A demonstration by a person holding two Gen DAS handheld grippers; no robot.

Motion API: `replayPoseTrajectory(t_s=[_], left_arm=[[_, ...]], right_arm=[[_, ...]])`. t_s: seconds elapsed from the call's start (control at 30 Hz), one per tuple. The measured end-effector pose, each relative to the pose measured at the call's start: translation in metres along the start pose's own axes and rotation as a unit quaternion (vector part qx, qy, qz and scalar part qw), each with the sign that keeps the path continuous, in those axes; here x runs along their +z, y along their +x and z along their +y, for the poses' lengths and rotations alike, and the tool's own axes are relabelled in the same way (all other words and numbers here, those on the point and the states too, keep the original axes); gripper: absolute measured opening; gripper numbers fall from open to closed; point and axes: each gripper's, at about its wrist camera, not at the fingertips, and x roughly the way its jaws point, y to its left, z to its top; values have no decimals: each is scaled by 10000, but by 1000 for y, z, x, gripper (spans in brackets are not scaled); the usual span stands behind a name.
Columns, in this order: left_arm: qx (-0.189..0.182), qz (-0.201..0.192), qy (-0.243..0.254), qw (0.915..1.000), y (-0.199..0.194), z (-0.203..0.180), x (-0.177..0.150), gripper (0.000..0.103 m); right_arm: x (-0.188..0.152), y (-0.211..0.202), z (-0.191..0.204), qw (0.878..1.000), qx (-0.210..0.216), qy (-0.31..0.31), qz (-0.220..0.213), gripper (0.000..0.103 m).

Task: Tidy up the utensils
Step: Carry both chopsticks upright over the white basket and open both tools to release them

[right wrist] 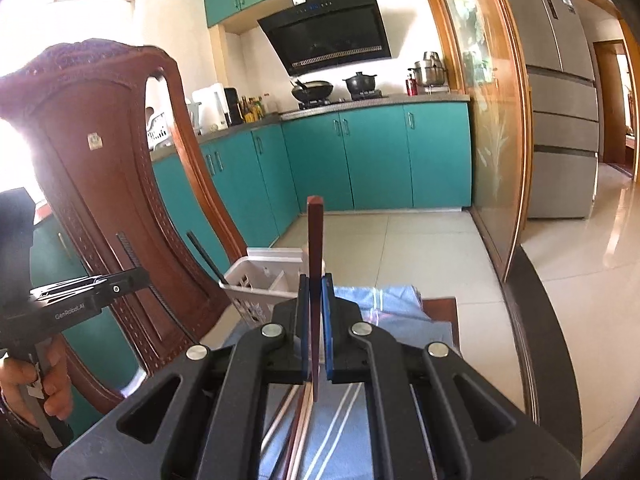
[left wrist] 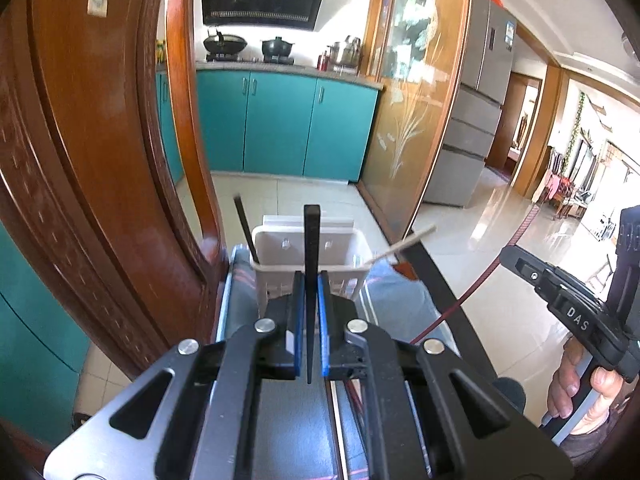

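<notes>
I see a big brown wooden chair [right wrist: 100, 184] filling the left side of the right wrist view. Behind it, across the middle of the frame, run teal kitchen cabinets [right wrist: 372, 156], and a grey fridge [right wrist: 560, 92] stands at the upper right.

Low in the middle of the frame lies a blue cloth [right wrist: 400, 308] on a dark table [right wrist: 444, 308]. On it, just left of center, sits a white utensil basket [right wrist: 260, 280]. In the left wrist view a thin black chopstick [left wrist: 246, 228] leans out of the basket's left end, and a pale chopstick [left wrist: 408, 242] leans out to the right.

My left gripper [left wrist: 310, 308] sits at the bottom middle of its own view. Its blue pads are pinched tight on a black chopstick [left wrist: 311, 248], which stands straight up in front of the basket.

My right gripper [right wrist: 316, 320] sits at the bottom middle of its view too. It is squeezed on a red-brown chopstick [right wrist: 315, 240], also pointing up, just right of the basket.

Under that gripper, more loose chopsticks [right wrist: 300, 420] lie on the cloth.
</notes>
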Motion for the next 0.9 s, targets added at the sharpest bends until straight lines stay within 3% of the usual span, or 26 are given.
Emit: replayPoseTrajectory(t_s=[0.37, 0.5, 0.73, 0.8, 0.9], left_arm=[[-25, -891, -317, 9955, -28, 11, 71, 7], [147, -1140, -584, 9917, -23, 8, 90, 7], [725, -1498, -450, 9850, 30, -2, 74, 7], [896, -1473, -398, 9842, 40, -2, 72, 7], [822, -1307, -568, 9864, 50, 6, 70, 7]], right_arm=[[75, -2, 23, 9963, 493, -194, -680, 6], [97, 7, 28, 9933, 419, -83, -1070, 6], [78, 53, 34, 9950, -64, -122, -988, 6], [69, 67, 34, 9965, -84, -133, -825, 6], [57, 85, 33, 9982, -108, -117, -585, 6]])
